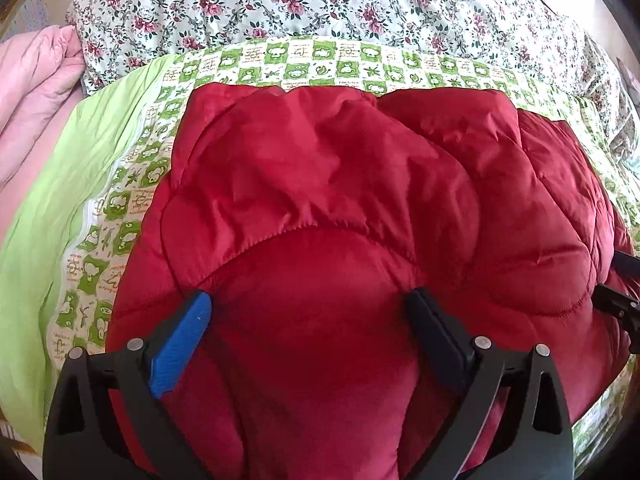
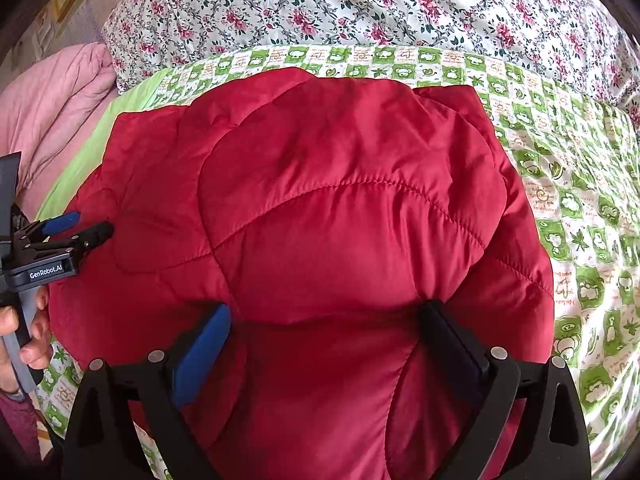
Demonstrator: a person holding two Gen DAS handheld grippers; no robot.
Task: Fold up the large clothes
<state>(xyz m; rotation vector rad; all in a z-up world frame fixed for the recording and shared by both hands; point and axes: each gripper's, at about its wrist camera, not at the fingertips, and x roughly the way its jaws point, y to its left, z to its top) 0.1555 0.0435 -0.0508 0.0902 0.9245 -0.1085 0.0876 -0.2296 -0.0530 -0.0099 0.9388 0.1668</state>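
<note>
Red jacket folded on green sheet, near floral quilt. Left gripper and right gripper spread wide over jacket, gripping nothing.

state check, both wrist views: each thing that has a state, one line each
red jacket: lies bunched on the bed, folded over, puffy.
left gripper: open, fingers wide, over the jacket's near edge.
right gripper: open, fingers wide, over the jacket.
green sheet: spread flat under the jacket, lightly wrinkled.
floral quilt: heaped along the far side.
pink blanket: bunched at the far left.
</note>
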